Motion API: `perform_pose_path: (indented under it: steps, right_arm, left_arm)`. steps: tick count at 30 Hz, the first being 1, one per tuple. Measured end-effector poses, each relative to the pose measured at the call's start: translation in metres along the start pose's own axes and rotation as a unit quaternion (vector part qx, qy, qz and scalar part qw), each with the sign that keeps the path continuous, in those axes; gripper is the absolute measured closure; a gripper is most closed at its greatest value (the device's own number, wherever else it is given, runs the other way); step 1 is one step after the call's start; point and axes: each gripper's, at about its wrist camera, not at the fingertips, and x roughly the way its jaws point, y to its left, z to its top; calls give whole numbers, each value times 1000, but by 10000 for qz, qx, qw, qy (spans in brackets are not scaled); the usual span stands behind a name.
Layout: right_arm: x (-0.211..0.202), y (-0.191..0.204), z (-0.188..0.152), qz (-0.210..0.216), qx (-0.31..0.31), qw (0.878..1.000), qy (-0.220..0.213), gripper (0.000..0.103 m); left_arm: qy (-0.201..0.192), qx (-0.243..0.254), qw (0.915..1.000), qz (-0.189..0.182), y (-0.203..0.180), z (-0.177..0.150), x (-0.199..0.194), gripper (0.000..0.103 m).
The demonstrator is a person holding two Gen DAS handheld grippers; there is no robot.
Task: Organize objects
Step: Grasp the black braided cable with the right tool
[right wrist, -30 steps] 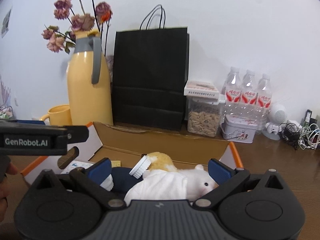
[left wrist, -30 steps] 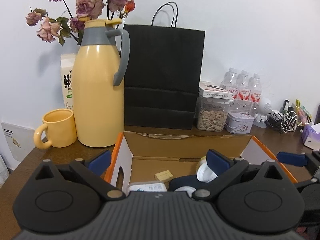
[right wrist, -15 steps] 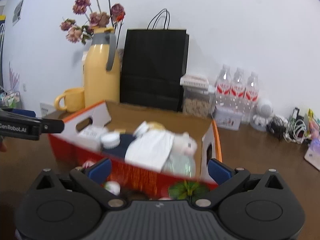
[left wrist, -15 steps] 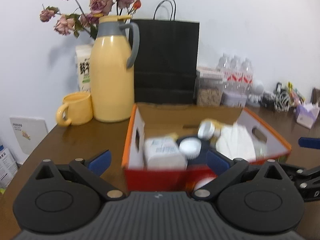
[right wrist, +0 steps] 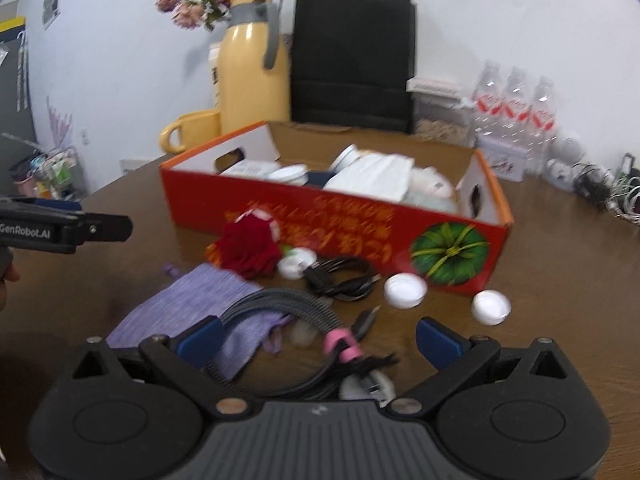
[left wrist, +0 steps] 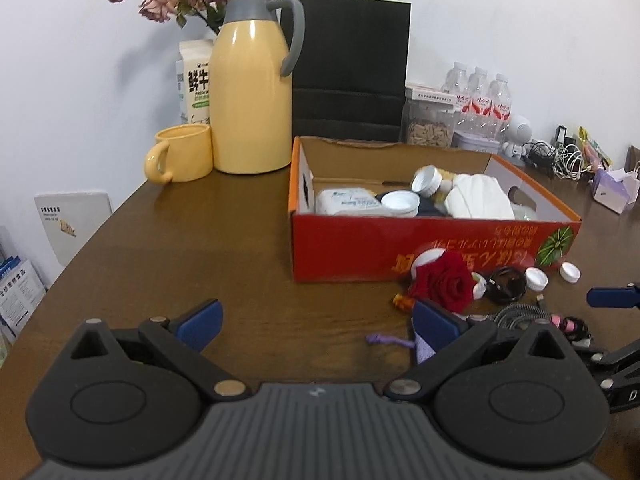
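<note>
- While both tongs hang wide open with nothing in them, loose clutter sits on the worktop (left wrist: pixel 208 232) in front of the red box (left wrist: pixel 434 248), so sorting looks part done
- Left tongs (left wrist: pixel 316 326): blue pads spread apart, only bare wood between them, low centre of left view
- Right tongs (right wrist: pixel 320 338): equally spread, and the grey braided cable coil (right wrist: pixel 280 308) with its pink tie (right wrist: pixel 343 345) lies just ahead, between the pads
- Coil runs roughly left-right across the lower centre of right view, partly over the purple pouch (right wrist: pixel 188 300)
- Red rose (right wrist: pixel 250 248), black cable bundle (right wrist: pixel 340 278) and two white caps (right wrist: pixel 405 290) lie further up frame, close to the box front
- Box already holds a wipes pack (left wrist: pixel 348 202), white cloth (left wrist: pixel 478 200) and jar lids
- Judgement: right hand is nearer the coil; closing across the strands rather than along them should give the better hold
- Risk: loose loops may snag the pouch
</note>
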Motion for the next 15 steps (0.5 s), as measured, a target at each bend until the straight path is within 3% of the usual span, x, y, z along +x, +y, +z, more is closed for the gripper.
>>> perform_pose_path:
  steps: [10,15]
  right_arm:
    - [29,9,4,233,52,9983,539,0]
    - [33,15,0,80,-43,9990,431,0]
  left_arm:
    - [-21,-119,9999,38,8,-4,-10,0]
    - [49,-168,9998,38,12,-7,-9,0]
